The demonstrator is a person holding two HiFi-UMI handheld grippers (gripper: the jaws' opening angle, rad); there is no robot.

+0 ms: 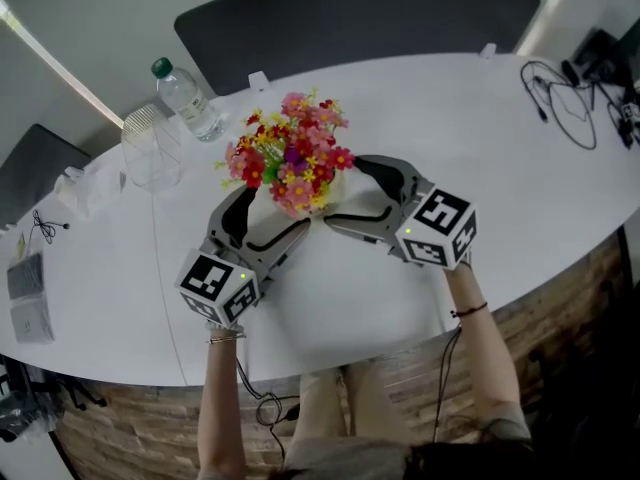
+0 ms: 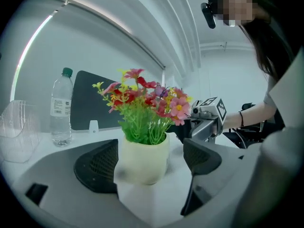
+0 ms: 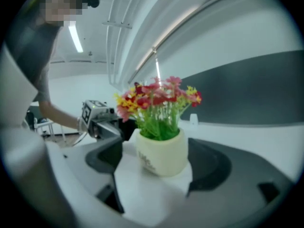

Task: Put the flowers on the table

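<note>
The flowers [image 1: 290,158], a bunch of red, pink and yellow blooms on green stems, stand upright in a pale cream pot [image 2: 142,158] on the white surface [image 1: 450,118]. The pot sits between the jaws of both grippers at once. The left gripper [image 1: 280,208] reaches in from one side with its jaws released and spread wide. In the left gripper view one jaw lies right against the pot's wall, and a clear gap of white surface shows between the pot and the other jaw. The right gripper [image 1: 343,190] comes in from the opposite side, its jaws also parted. The pot stands in the opening with space showing beside at least one jaw, so neither gripper is clenched on it. The two sets of jaws face each other across the pot, their tips close together under the blooms. Beyond the left jaws, well apart from the pot, stand a water bottle [image 1: 187,101] with a green cap and a clear plastic container [image 1: 150,148]. Far past the right jaws, loose cables [image 1: 565,98] lie on the surface
</note>
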